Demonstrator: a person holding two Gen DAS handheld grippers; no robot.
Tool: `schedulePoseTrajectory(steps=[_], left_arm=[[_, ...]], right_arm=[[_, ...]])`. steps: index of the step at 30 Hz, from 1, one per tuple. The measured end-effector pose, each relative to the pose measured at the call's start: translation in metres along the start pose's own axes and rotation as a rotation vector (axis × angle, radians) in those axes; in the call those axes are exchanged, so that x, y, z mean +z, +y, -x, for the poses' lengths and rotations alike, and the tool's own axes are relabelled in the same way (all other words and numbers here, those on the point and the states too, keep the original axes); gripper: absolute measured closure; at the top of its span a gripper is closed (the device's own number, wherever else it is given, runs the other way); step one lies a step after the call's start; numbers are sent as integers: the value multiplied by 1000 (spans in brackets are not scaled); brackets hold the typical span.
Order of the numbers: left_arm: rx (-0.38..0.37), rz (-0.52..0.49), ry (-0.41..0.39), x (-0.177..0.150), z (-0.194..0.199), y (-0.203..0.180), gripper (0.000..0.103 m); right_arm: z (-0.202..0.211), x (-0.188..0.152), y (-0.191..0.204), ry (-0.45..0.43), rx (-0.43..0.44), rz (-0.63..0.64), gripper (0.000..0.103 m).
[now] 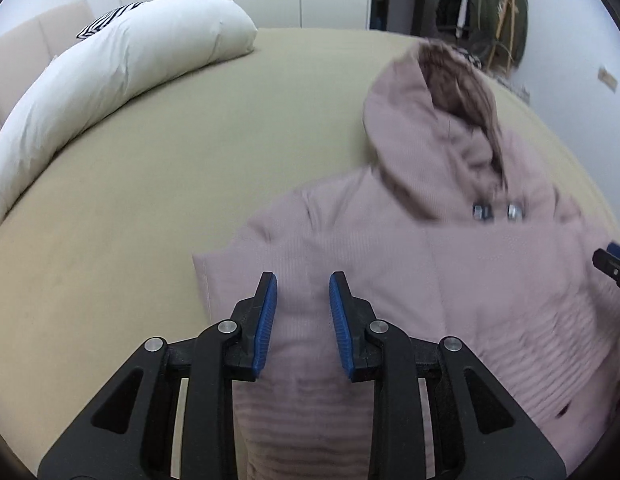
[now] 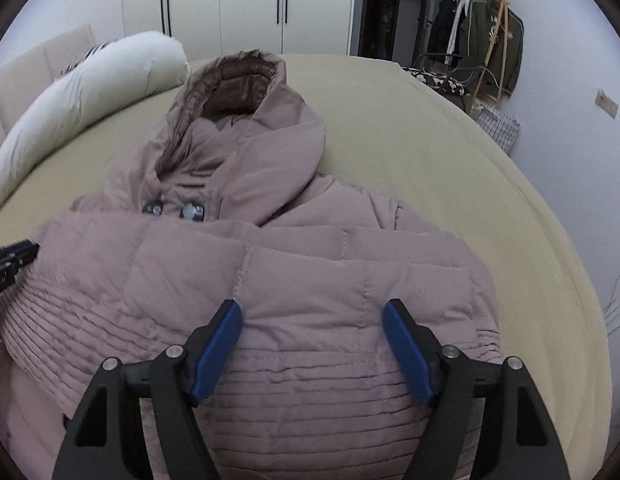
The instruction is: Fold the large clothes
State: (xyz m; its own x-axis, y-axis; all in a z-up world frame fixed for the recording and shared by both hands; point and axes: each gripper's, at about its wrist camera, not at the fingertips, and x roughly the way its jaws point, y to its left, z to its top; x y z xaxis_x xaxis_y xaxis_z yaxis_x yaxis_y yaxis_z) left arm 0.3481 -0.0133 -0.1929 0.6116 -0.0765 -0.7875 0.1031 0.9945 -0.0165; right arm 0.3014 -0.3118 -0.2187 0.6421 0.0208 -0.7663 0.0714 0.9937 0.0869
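- A dusty-pink hooded padded coat [image 2: 246,280] lies on the bed's beige sheet [image 1: 150,184], with its hood [image 2: 246,120] pointing toward 12 o'clock and the ribbed hem nearest the two grippers.
- The left gripper [image 1: 303,292] hangs over the coat's left part, near its 9 o'clock edge; the blue pads stand a narrow gap apart with pink fabric seen between them, but I cannot tell whether they pinch it.
- The right gripper [image 2: 312,316] hovers over the hem at the coat's right part; its jaws are spread wide and the pads press on nothing.
- In the right wrist view the left gripper's tip shows at 9 o'clock, at the coat's edge.
- Two metal snaps [image 2: 174,211] sit just below the hood's opening.
- A long white pillow [image 1: 110,84] lies at 10 o'clock on the sheet, well apart from the coat, with a striped cloth [image 1: 106,22] behind it.
- White wardrobe doors [image 2: 246,4] stand at 12 o'clock beyond the bed.
- A rack of hanging clothes [image 2: 482,48] stands at 1 o'clock by the wall.
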Motion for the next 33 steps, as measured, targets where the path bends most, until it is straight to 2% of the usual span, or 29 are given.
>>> schedulePoseTrajectory(steps=[2, 3, 4, 6, 7, 9, 12, 18, 21, 23, 24, 25, 26, 27, 28, 29, 31, 33], left_arm=[[-35, 15, -4, 22, 0, -3, 64], [-58, 21, -11, 37, -1, -8, 44], [-78, 31, -29, 55, -3, -13, 34], [-93, 14, -47, 90, -9, -30, 32], [-112, 8, -37, 106, -17, -41, 26], [-118, -3, -3, 133, -37, -61, 25], [-53, -74, 3, 165, -67, -93, 25], [81, -151, 16, 184, -117, -120, 25], [77, -145, 15, 192, -135, -116, 25], [63, -130, 7, 196, -149, -120, 29], [49, -121, 8, 199, -153, -118, 46], [39, -115, 21, 200, -157, -116, 71], [36, -106, 34, 200, -161, -113, 78], [33, -95, 40, 199, -163, -110, 84], [24, -80, 52, 199, -167, -104, 92], [20, -71, 63, 198, -170, -99, 96], [7, -51, 65, 196, -169, -89, 102], [-15, -31, 53, 194, -160, -83, 103]], right_arm=[[3, 22, -16, -14, 43, -101, 17], [4, 30, -20, -23, 58, -131, 14], [2, 42, -25, -32, 74, -156, 13], [-4, 67, -34, -36, 93, -198, 13], [-5, 73, -36, -39, 105, -211, 13], [-15, 92, -37, -39, 138, -222, 13], [-34, 112, -33, -16, 173, -208, 13], [-94, 154, -6, 53, 199, -161, 13], [-128, 169, 9, 96, 189, -161, 13], [-145, 177, 17, 107, 164, -148, 13], [-155, 182, 22, 118, 158, -137, 13], [-163, 183, 26, 131, 154, -126, 13], [-176, 186, 31, 162, 138, -107, 14], [-186, 187, 33, 189, 123, -92, 26], [-192, 187, 33, 211, 124, -86, 49], [-197, 188, 30, 229, 129, -103, 57], [-192, 187, 24, 206, 160, -140, 76], [-179, 183, 25, 176, 150, -115, 84]])
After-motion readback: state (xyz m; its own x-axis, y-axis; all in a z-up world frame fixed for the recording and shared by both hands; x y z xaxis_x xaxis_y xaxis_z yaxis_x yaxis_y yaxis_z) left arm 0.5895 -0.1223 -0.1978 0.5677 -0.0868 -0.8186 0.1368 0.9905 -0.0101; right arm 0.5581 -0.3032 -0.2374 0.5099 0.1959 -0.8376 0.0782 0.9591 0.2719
